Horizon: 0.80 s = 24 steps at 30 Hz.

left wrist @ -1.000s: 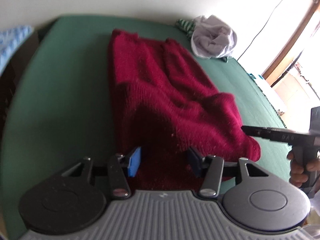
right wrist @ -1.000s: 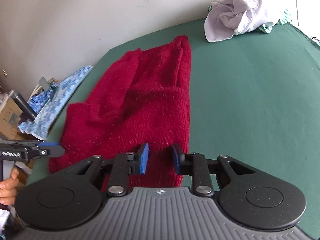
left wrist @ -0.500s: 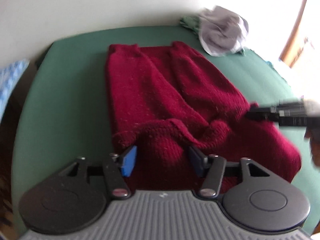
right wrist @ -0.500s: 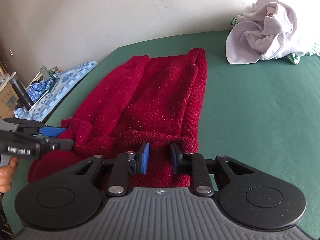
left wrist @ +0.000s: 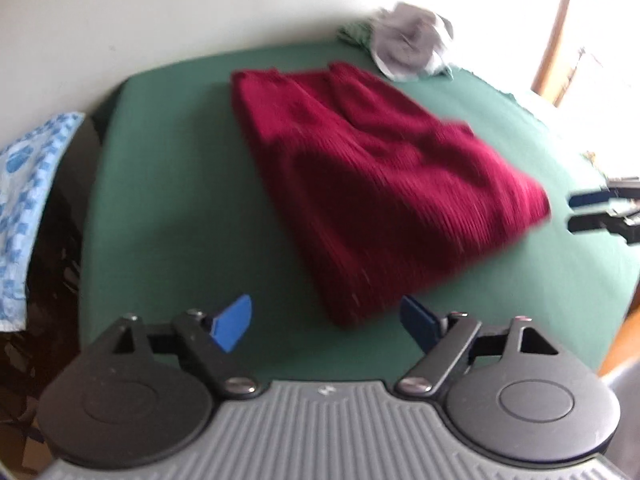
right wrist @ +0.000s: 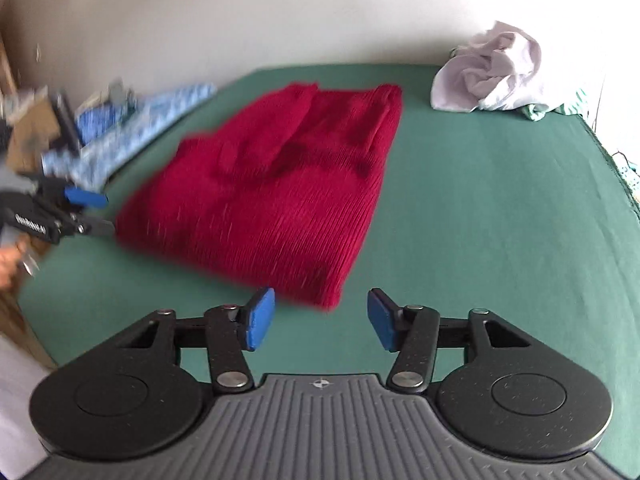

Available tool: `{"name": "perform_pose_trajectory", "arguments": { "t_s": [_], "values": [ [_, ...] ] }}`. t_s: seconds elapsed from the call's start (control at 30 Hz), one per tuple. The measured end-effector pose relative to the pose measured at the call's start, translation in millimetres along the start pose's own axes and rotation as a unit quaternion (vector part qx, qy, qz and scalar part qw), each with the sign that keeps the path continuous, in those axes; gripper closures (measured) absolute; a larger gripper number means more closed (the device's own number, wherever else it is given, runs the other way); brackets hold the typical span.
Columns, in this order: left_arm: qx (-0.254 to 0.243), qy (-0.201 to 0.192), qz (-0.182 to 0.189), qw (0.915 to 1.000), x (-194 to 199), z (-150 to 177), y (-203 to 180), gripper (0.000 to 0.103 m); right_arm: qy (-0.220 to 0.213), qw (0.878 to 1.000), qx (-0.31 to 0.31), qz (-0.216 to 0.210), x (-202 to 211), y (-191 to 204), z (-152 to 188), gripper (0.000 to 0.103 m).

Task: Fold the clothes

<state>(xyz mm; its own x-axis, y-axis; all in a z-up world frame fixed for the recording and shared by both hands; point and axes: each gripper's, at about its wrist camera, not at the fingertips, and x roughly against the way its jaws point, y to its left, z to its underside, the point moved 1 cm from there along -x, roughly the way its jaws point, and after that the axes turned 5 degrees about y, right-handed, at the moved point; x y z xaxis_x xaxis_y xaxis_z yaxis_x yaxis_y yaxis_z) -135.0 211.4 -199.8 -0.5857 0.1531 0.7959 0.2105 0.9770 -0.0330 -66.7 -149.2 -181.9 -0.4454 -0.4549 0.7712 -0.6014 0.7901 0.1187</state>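
Red sweater (left wrist: 372,184) lies folded on the green table (left wrist: 168,184), long axis running away, just ahead of the left gripper (left wrist: 326,326) and right gripper (right wrist: 320,320), both freshly opened and empty, equally near.

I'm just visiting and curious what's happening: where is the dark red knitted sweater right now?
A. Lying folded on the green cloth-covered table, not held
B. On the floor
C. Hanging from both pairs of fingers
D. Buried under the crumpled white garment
A: the dark red knitted sweater lies on the green cloth-covered table, and both the left gripper and the right gripper stand open and empty.
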Motion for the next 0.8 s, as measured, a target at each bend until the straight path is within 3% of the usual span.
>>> {"name": "perform_pose_trajectory", "arguments": {
  "t_s": [0.13,0.23,0.3,0.37,0.57,0.8],
  "values": [
    [-0.061,-0.010,-0.014,0.9980,-17.2,2.1,-17.3,0.026,-0.003,0.998,0.052,0.034,-16.1,18.1,7.9,0.046],
    [-0.055,-0.012,-0.007,0.9984,-31.4,-1.4,-11.8,0.028,-0.014,0.998,0.044,0.049,-27.8,12.3,4.8,0.046],
    [-0.042,-0.020,0.001,0.9989,-37.2,-4.7,-7.8,0.038,-0.026,0.999,0.027,0.035,-30.2,8.4,3.8,0.047],
    [-0.045,-0.027,0.006,0.9986,-39.4,-6.4,-12.4,0.054,-0.042,0.999,0.021,0.018,-32.4,6.5,3.6,0.053],
    [-0.038,-0.044,0.003,0.9983,-33.1,-3.8,-21.5,0.078,-0.048,0.999,0.007,-0.013,-38.4,1.5,-2.7,0.082],
    [-0.013,-0.057,0.031,0.9978,5.2,-4.1,-26.1,0.082,-0.035,0.998,0.015,-0.042,-4.2,7.3,-15.9,0.086]
  ]
}}
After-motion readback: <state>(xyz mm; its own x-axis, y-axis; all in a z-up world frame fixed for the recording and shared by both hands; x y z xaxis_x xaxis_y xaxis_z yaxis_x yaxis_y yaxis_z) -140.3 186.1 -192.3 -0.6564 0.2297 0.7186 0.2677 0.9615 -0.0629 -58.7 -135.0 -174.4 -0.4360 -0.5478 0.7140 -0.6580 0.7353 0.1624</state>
